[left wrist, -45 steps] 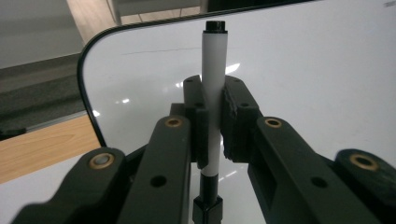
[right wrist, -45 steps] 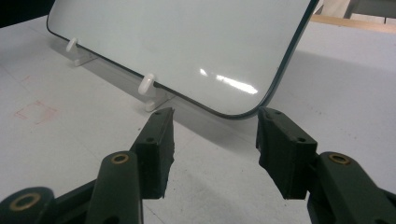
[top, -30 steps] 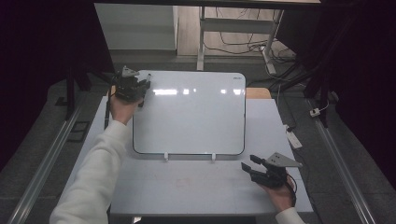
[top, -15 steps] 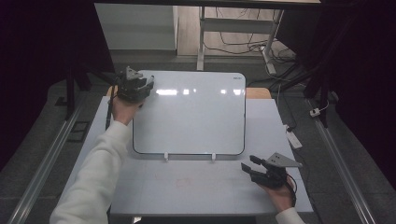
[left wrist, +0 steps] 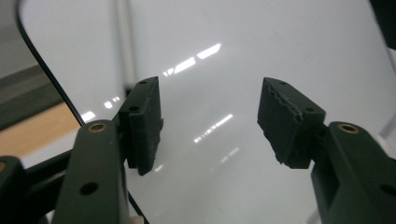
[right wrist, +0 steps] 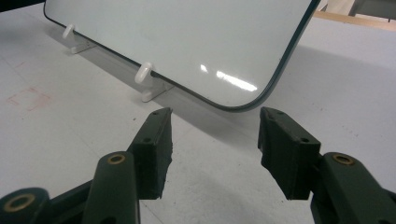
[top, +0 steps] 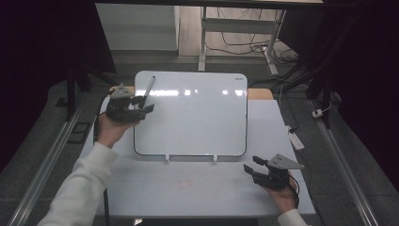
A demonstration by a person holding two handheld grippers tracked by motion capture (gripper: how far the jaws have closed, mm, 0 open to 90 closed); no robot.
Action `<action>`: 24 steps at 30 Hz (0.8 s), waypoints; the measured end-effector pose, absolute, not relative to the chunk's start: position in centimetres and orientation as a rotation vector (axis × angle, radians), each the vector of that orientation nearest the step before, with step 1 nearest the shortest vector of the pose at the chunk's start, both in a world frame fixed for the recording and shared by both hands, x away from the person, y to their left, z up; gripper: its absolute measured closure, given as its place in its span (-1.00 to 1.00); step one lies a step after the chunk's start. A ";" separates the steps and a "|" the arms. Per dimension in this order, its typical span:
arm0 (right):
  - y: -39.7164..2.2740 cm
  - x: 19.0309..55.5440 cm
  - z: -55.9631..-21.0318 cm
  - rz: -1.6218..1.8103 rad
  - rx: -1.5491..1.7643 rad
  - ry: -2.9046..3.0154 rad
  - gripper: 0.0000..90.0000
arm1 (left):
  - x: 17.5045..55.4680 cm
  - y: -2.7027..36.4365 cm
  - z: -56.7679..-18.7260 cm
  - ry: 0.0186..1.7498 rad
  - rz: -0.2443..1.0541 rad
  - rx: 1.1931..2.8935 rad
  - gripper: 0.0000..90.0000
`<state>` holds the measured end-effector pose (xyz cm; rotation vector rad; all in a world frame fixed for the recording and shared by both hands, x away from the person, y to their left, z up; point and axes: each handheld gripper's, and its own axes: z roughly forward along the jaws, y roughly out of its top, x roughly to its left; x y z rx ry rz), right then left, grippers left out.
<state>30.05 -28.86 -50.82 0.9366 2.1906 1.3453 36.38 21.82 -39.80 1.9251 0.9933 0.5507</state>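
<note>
Now left gripper (top: 147,104) jaws have just been opening, nothing between them; marker (top: 147,89) is lying on whiteboard (top: 197,117) at 11 o'clock. Right gripper (top: 250,165) is idling, unclenched.

A glossy white board (top: 190,115), edged in black, is seen on a pale grey surface (top: 197,188). A grey marker (top: 147,89) is laid on it.

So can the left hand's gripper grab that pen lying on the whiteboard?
Probably yes. The pen lies bare on the whiteboard, just beyond the left gripper, with nothing between them. The jaws have just been opening and stand apart with nothing in them, so a short reach forward should do.
</note>
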 end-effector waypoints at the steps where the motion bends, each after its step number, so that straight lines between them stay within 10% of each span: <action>1: -28.9 30.1 -50.8 1.348 0.934 2.191 -0.02 | 35.6 21.9 -40.3 0.990 0.540 1.933 -0.15; 24: -29.0 30.3 -51.1 1.279 0.862 2.225 -0.15 | 23.7 24.4 -49.8 1.038 0.341 1.932 -0.35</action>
